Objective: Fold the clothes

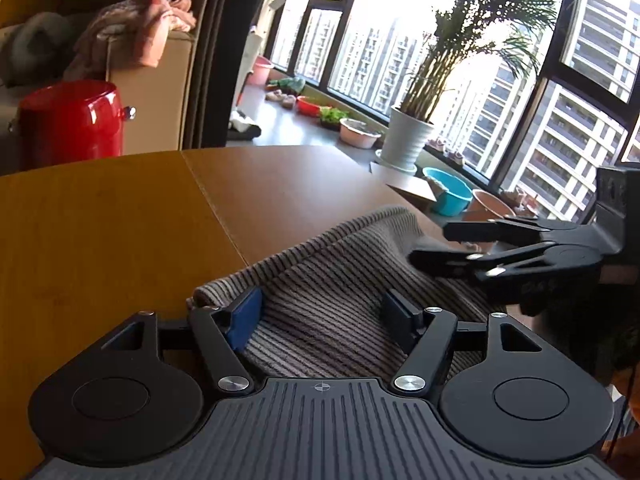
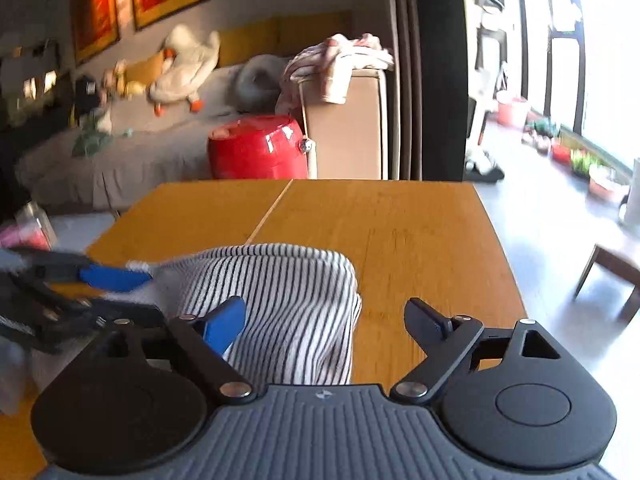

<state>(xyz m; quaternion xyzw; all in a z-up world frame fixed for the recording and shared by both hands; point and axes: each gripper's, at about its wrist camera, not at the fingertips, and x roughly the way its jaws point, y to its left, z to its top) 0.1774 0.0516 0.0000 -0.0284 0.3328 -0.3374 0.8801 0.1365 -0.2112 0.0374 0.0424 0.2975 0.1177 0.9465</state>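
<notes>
A striped knit garment (image 1: pixel 332 280) lies bunched on the wooden table (image 1: pixel 120 240), its folded edge towards the far side. My left gripper (image 1: pixel 322 316) stands open over it, and the cloth runs between the blue pads without being pinched. My right gripper (image 1: pixel 430 246) comes in from the right above the garment's far right corner. In the right wrist view the garment (image 2: pixel 288 300) lies on the table (image 2: pixel 420 240). There my right gripper (image 2: pixel 324 312) is wide open, one finger over the stripes and the other over bare wood. The left gripper (image 2: pixel 120 296) shows blurred at the left.
Beyond the table stand a red drum (image 2: pixel 256 148) and a beige sofa arm draped with pink clothes (image 2: pixel 340 60). A potted plant (image 1: pixel 412 136) and basins (image 1: pixel 448 190) line the window floor. A low stool (image 2: pixel 612 276) sits right of the table.
</notes>
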